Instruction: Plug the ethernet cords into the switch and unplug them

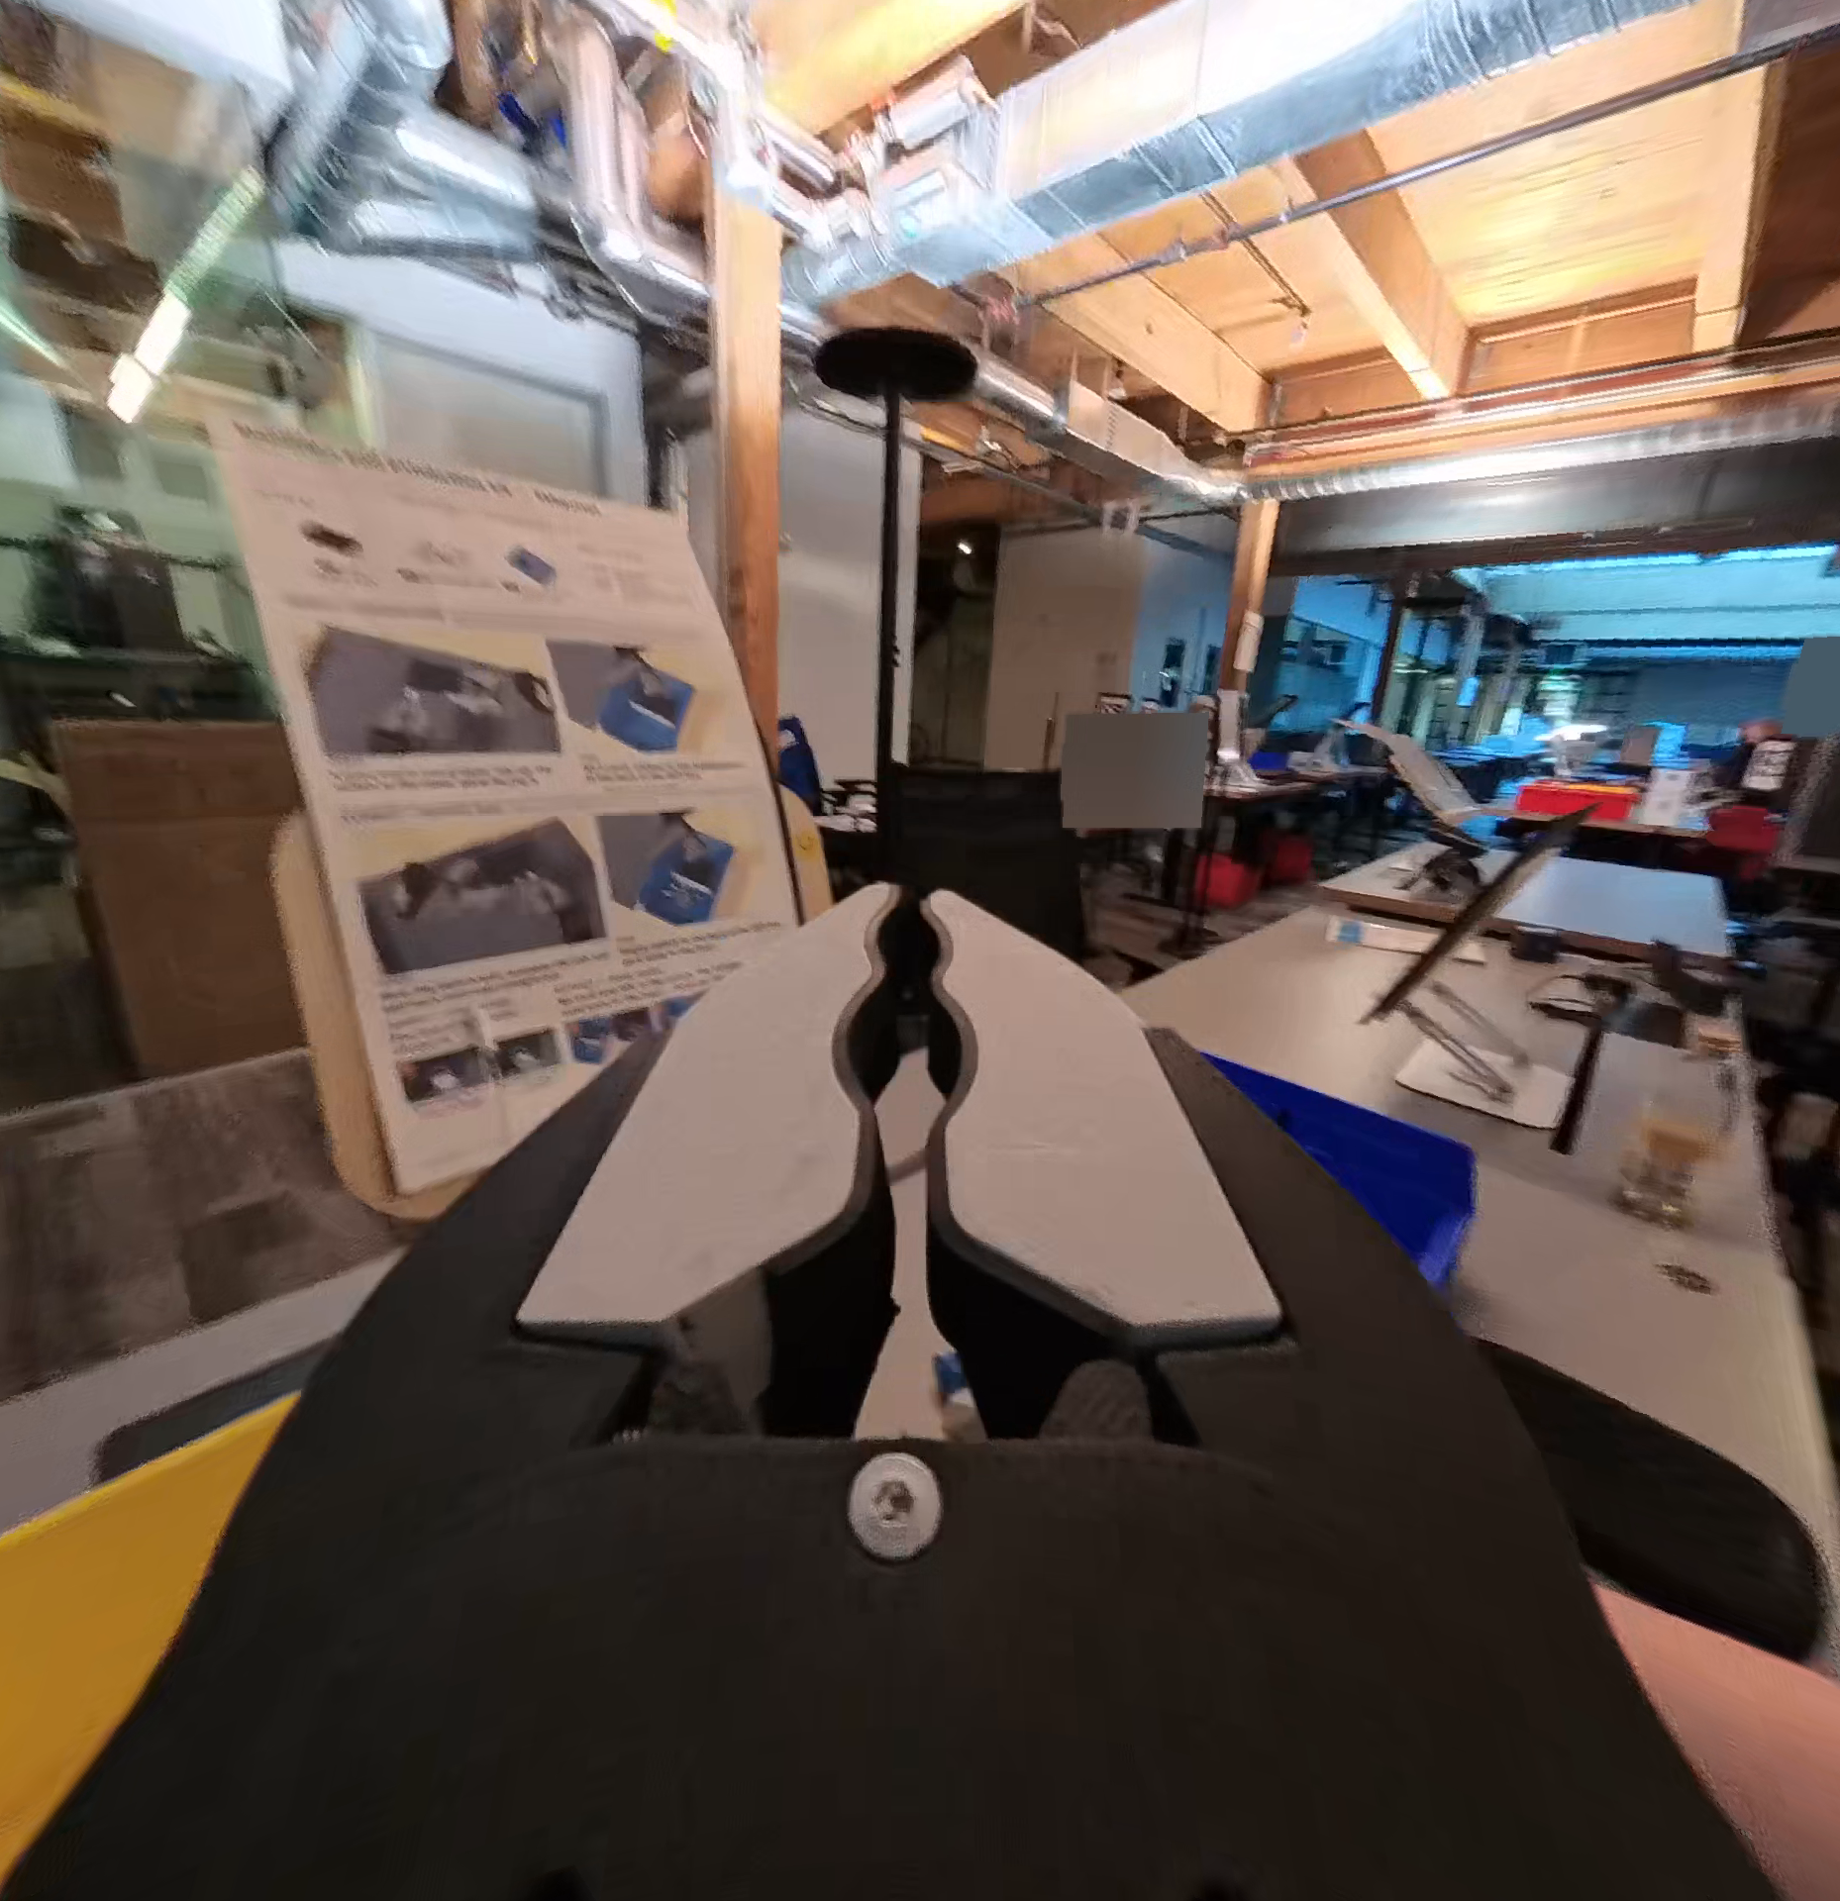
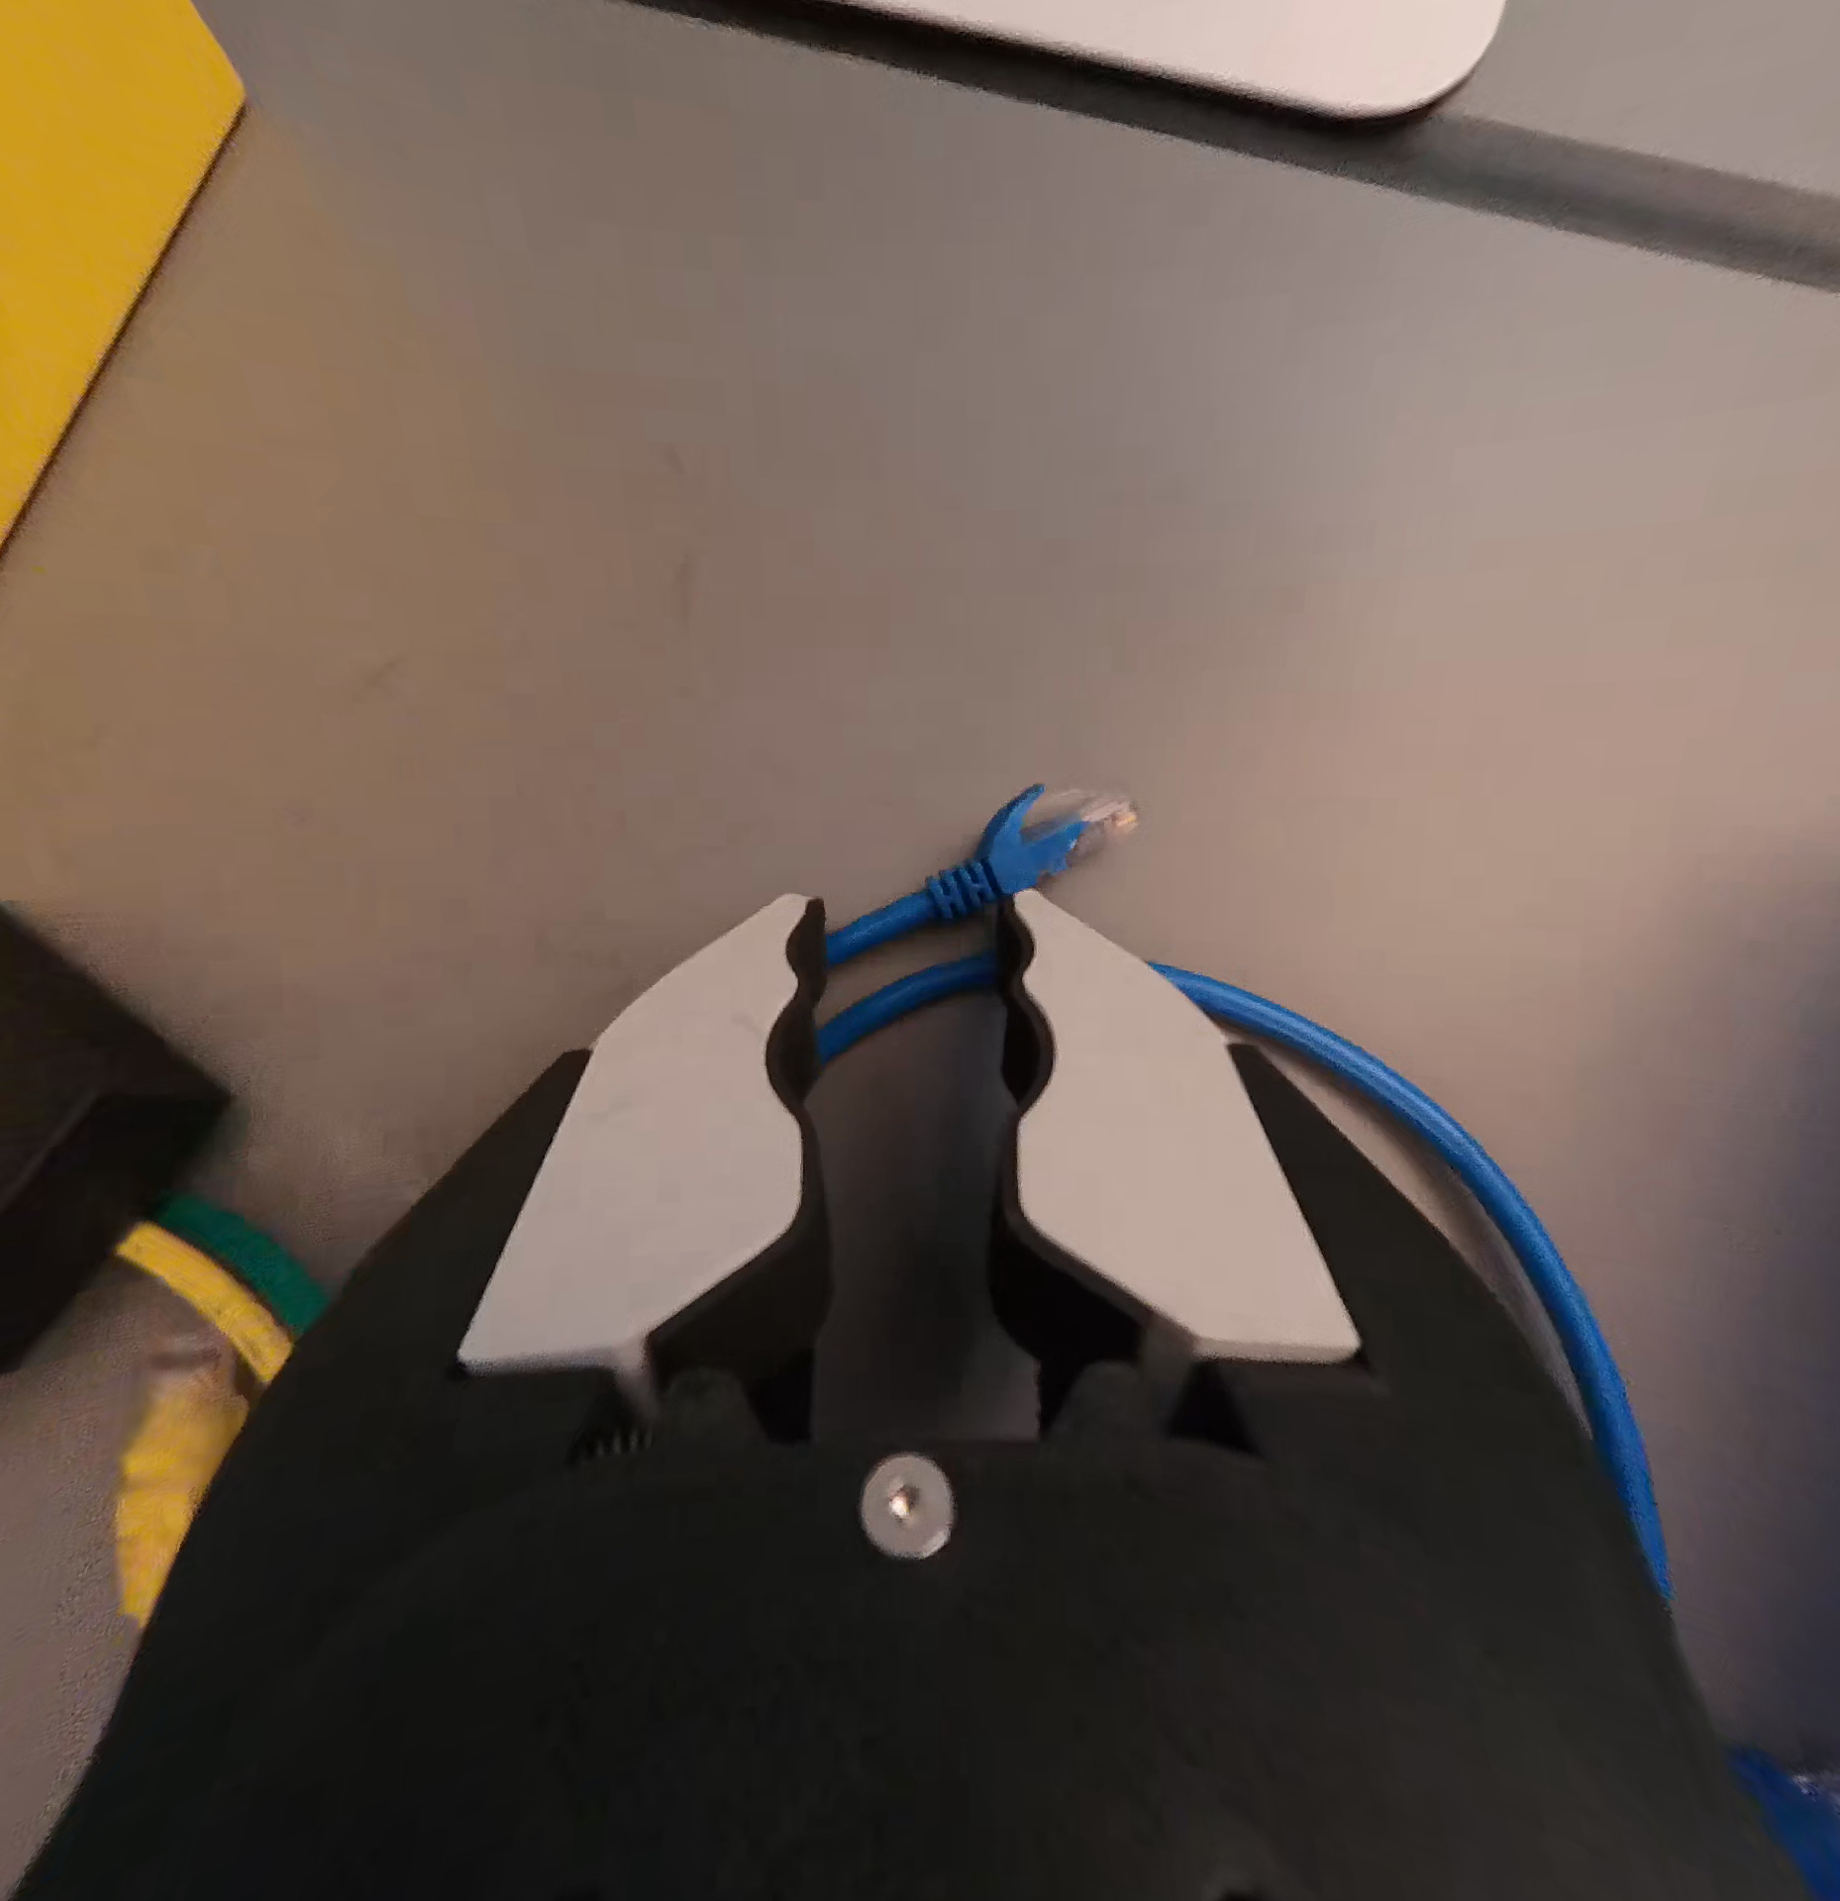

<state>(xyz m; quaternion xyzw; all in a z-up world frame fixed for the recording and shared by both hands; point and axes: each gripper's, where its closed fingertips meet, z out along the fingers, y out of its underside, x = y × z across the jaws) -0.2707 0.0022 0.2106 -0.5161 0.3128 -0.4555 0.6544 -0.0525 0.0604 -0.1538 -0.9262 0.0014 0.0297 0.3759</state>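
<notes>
Blue ethernet cord (image 2: 1430, 1111): lies loose on the grey table (image 2: 895, 463), looped, its clear plug (image 2: 1086, 818) free on the surface just beyond the fingertips of the right gripper (image 2: 911, 910), whose jaws stand apart over two runs of the cord, gripping nothing. Black switch (image 2: 41, 1162): left edge of the right wrist view, yellow cord (image 2: 211, 1306) and green cord (image 2: 252, 1250) at its side, yellow sheet (image 2: 62, 237) beyond. Left gripper (image 1: 908, 903): raised toward the room, jaws nearly closed and empty, with an instruction board (image 1: 504, 802) and blue bin (image 1: 1358, 1162) behind.
</notes>
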